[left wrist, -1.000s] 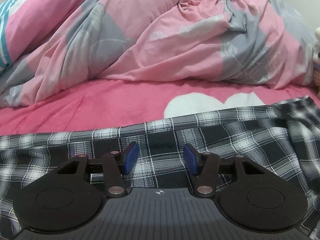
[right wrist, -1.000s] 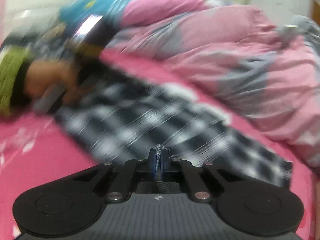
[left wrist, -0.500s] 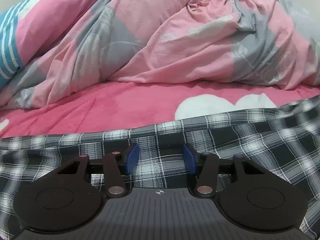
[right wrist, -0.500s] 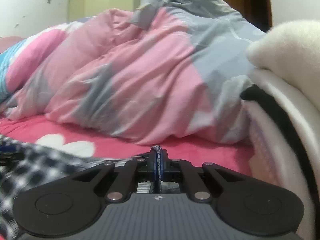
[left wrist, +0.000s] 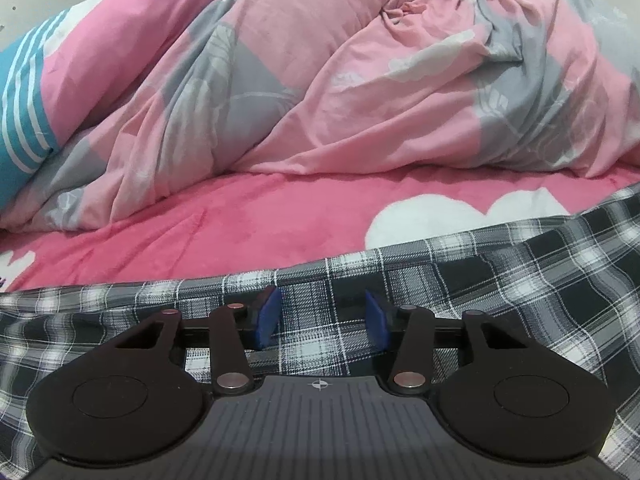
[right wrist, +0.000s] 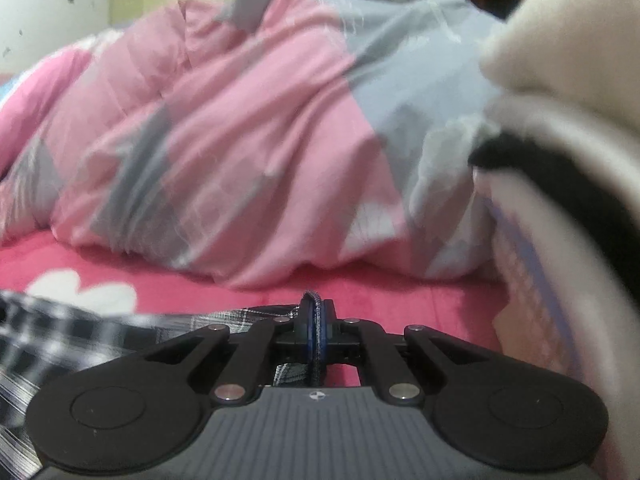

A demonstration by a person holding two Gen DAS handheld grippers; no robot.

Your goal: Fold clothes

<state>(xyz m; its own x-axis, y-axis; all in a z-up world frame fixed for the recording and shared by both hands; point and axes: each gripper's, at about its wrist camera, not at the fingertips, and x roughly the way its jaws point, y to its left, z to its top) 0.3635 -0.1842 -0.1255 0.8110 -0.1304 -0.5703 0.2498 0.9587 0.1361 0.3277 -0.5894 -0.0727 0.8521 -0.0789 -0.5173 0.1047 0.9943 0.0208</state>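
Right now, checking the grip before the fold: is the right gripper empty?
No, the right gripper is shut on an edge of the plaid garment, pinched between its blue pads.

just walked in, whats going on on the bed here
A person with a handheld gripper in each hand is folding a plaid garment spread on the pink bed. The right gripper is shut on an edge of the garment. The left gripper hovers over the cloth with its jaws apart and closing, the pads not pinching anything. A pink and grey duvet is heaped behind.
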